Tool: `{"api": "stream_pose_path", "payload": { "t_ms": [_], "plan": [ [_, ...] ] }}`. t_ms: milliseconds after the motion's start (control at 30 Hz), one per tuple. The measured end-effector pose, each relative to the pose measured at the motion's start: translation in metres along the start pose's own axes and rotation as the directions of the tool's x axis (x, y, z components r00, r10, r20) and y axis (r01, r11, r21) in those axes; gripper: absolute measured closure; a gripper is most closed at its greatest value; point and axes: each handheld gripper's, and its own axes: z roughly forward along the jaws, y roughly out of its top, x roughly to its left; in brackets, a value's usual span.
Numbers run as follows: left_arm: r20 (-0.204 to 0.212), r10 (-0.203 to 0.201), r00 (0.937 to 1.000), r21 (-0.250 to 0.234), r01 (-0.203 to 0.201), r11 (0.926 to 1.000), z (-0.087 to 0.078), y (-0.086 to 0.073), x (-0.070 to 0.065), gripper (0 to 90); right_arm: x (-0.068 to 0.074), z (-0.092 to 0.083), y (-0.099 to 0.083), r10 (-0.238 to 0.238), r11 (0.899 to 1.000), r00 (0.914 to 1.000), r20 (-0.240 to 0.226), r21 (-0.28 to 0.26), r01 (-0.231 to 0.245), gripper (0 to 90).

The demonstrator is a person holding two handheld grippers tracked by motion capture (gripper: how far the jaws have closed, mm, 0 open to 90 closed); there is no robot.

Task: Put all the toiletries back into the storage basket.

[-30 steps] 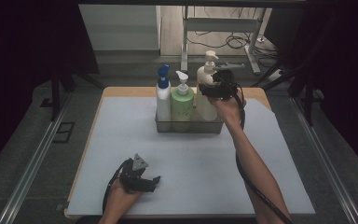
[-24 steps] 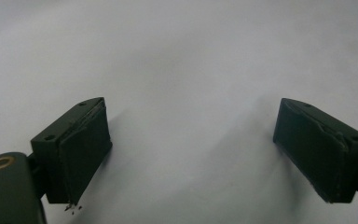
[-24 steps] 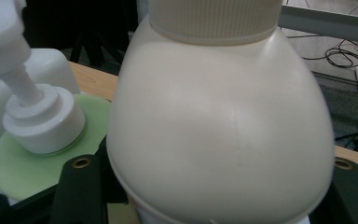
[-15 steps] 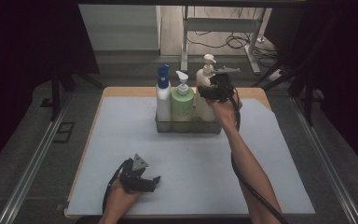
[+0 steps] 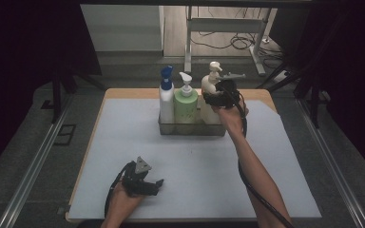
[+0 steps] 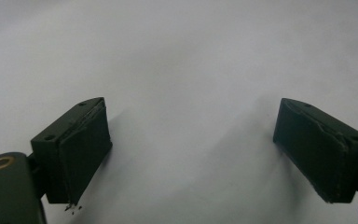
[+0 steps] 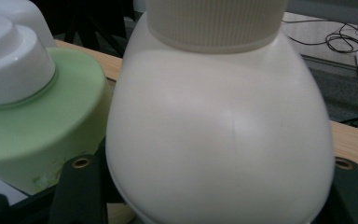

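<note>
A pale grey mat (image 5: 195, 161) covered the table, with dark floor and cables beyond its far edge. At the mat's far side stood a clear tray (image 5: 190, 129) holding three pump bottles in a row. The right gripper (image 5: 218, 97) had its jaws on either side of the cream bottle (image 7: 219, 126) at the row's right end, gripping its rounded shoulder (the body bulged between the two black jaws in the right gripper view). Just left of that gripper stood the green bottle (image 5: 186, 104), touching the cream one, and beyond it the blue-capped bottle (image 5: 166, 97). The left gripper (image 6: 193, 154) rested on the mat's near edge, well apart from the tray, jaws spread wide and empty.
</note>
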Motion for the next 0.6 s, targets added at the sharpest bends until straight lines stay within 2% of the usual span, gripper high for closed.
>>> {"api": "stream_pose_path", "payload": {
  "t_ms": [367,600],
  "plan": [
    [-0.001,-0.003,1.0,0.0,0.003,1.0,0.0,0.0,0.0,10.5,-0.002,0.002,-0.012,0.013,0.999,0.9999,-0.011,0.032,-0.012,36.8],
    [0.0,-0.001,1.0,0.0,0.001,1.0,0.0,0.0,0.0,10.5,-0.001,0.005,-0.02,0.004,0.999,0.9999,-0.013,0.051,-0.004,36.8]
  ]
}}
